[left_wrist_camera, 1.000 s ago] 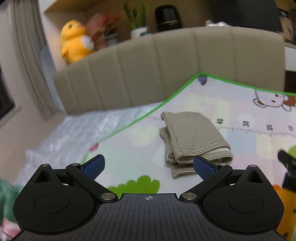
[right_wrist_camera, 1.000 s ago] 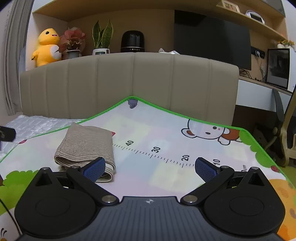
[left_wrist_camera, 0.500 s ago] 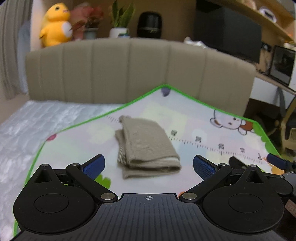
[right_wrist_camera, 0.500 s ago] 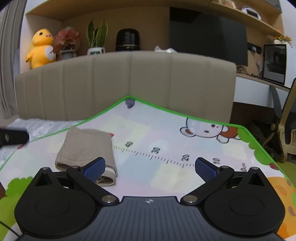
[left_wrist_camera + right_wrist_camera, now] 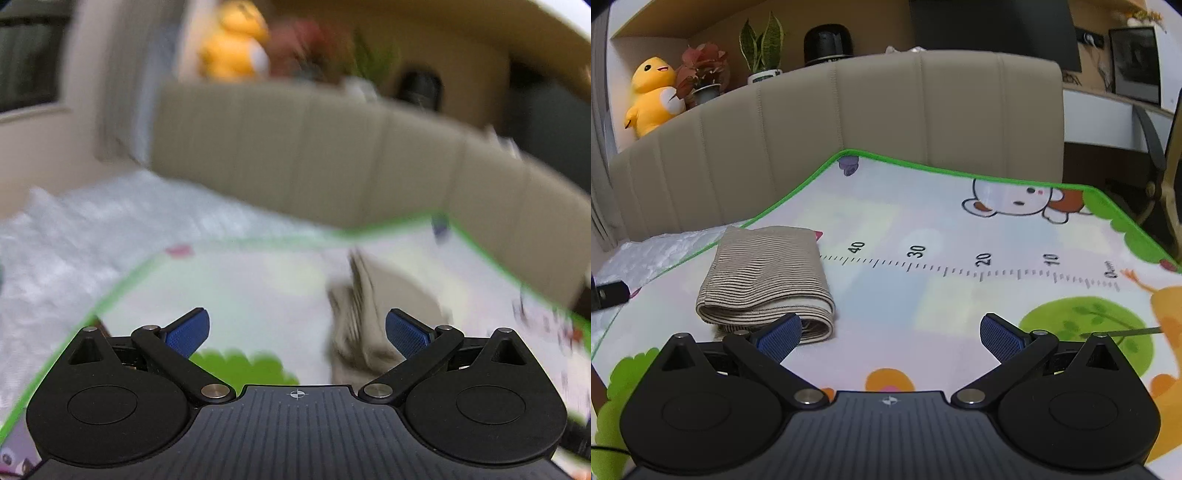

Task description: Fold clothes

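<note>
A folded beige ribbed garment [image 5: 764, 280] lies on the left part of a cartoon play mat [image 5: 942, 295]. In the right wrist view my right gripper [image 5: 890, 334] is open and empty, its left fingertip just in front of the garment's near fold. The left wrist view is blurred by motion; there the same garment [image 5: 373, 314] sits ahead and to the right, behind the right fingertip. My left gripper [image 5: 297, 332] is open with nothing between its fingers. A black tip of the left gripper [image 5: 607, 295] shows at the left edge of the right wrist view.
A beige padded headboard [image 5: 849, 140] rises behind the mat. A shelf above holds a yellow plush duck [image 5: 652, 92], potted plants [image 5: 761, 48] and a black speaker [image 5: 829, 42]. White quilted bedding [image 5: 74, 251] lies left of the mat. A desk and chair [image 5: 1152, 140] stand right.
The left gripper has swung left quickly, so the garment shifted from centre to the right of its view, now blurred. The right gripper tilted and moved closer to the mat. Both stay open.
</note>
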`<state>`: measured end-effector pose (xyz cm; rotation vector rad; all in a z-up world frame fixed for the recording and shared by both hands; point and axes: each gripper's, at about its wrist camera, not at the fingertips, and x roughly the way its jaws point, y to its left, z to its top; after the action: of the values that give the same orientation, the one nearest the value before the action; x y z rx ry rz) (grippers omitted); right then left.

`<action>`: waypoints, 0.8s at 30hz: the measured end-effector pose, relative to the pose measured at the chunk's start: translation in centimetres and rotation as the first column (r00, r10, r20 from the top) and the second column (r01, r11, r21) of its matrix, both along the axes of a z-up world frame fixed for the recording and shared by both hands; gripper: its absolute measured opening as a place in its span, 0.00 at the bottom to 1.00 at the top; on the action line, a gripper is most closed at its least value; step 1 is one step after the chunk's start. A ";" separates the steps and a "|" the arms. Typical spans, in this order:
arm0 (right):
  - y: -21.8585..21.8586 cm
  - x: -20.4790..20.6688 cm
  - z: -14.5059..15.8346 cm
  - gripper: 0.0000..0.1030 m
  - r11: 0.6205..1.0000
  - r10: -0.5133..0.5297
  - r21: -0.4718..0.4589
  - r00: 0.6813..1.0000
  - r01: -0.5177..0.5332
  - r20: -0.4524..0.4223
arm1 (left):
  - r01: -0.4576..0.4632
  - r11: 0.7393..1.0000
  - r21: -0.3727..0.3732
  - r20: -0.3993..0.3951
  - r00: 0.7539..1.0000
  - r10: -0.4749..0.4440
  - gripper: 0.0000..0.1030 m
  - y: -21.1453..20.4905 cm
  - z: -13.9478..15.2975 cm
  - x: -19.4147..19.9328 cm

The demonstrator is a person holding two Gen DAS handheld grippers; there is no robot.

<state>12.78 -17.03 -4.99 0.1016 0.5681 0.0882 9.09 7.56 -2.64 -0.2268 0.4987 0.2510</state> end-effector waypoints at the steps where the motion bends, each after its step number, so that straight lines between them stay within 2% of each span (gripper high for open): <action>1: 0.3 0.4 -0.2 1.00 1.000 0.008 0.005 1.000 -0.008 -0.001 | 0.022 0.999 0.042 0.002 1.000 -0.022 1.00 -0.6 -0.2 0.0; 3: 0.9 0.9 -1.1 1.00 1.000 0.007 -0.015 1.000 -0.007 0.025 | 0.067 0.991 0.115 -0.003 0.998 -0.067 1.00 -1.6 -0.5 0.1; 6: 1.2 0.9 -2.4 1.00 1.000 -0.023 -0.007 1.000 0.023 0.019 | 0.137 0.986 0.095 -0.088 0.988 -0.129 1.00 -2.2 -1.2 1.0; 9: 1.2 0.5 -3.4 1.00 0.999 0.032 -0.031 0.998 -0.034 -0.047 | 0.194 0.980 0.042 -0.168 0.968 -0.184 1.00 -2.3 -2.6 1.6; 12: 0.8 -0.3 -3.1 1.00 0.996 0.051 -0.068 0.998 -0.054 -0.038 | 0.205 0.974 0.094 -0.208 0.961 -0.182 1.00 -2.6 -4.1 1.1; 15: 0.5 -0.1 -2.9 1.00 0.997 0.057 -0.042 0.997 -0.059 -0.049 | 0.179 0.983 0.050 -0.260 0.952 -0.160 1.00 -2.1 -4.9 1.2; 18: 0.8 -0.1 -2.8 1.00 0.998 0.056 -0.028 0.997 -0.057 -0.053 | 0.158 0.986 0.045 -0.267 0.953 -0.141 1.00 -1.7 -5.0 1.4; 24: 1.5 -0.4 -2.4 1.00 0.997 0.061 -0.044 0.997 -0.063 -0.049 | 0.190 0.979 0.070 -0.247 0.954 -0.168 1.00 -2.0 -4.7 1.5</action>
<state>12.39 -15.53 -7.41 0.0421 0.6202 0.1332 10.63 5.55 -7.32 -0.0588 0.7424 0.1235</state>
